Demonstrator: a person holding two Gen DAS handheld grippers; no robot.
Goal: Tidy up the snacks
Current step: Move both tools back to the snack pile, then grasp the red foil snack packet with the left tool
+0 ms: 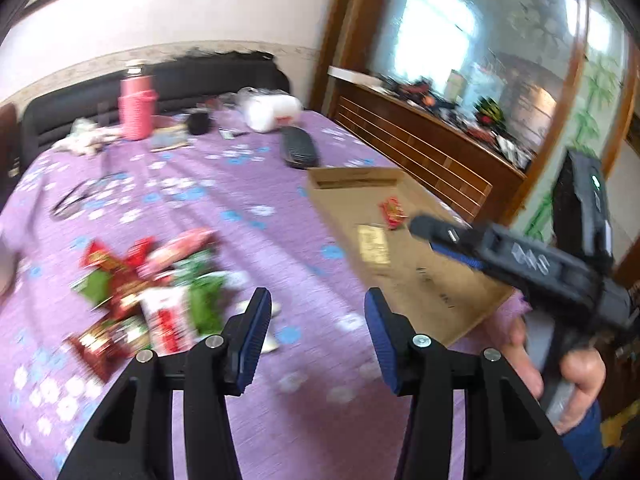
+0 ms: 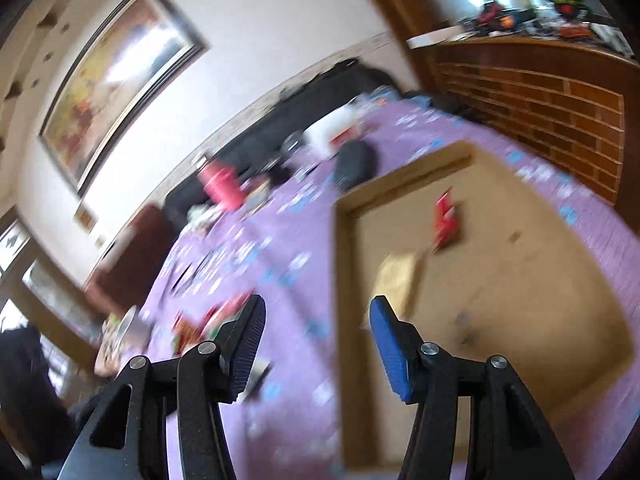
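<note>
A heap of red, green and white snack packets [image 1: 148,296] lies on the purple flowered bedspread [image 1: 224,188], left of my left gripper [image 1: 318,300]. That gripper hangs above the cloth, open, with nothing between its fingers. A flat cardboard tray [image 1: 404,248] lies at the right with a red packet [image 1: 394,212] and a yellow packet [image 1: 374,246] in it. In the right wrist view the cardboard tray [image 2: 500,280] holds the red packet [image 2: 446,220] and the yellow packet [image 2: 396,280]. My right gripper [image 2: 318,304] is open and empty above the tray's left edge. Both views are blurred.
A pink flask [image 1: 136,100], a white plastic bag [image 1: 272,110], a dark remote-like object [image 1: 300,148] and small clutter lie at the bed's far end by a dark headboard [image 1: 80,108]. A wooden cabinet [image 1: 420,140] with a mirror stands to the right. A hand [image 1: 576,376] holds the right gripper.
</note>
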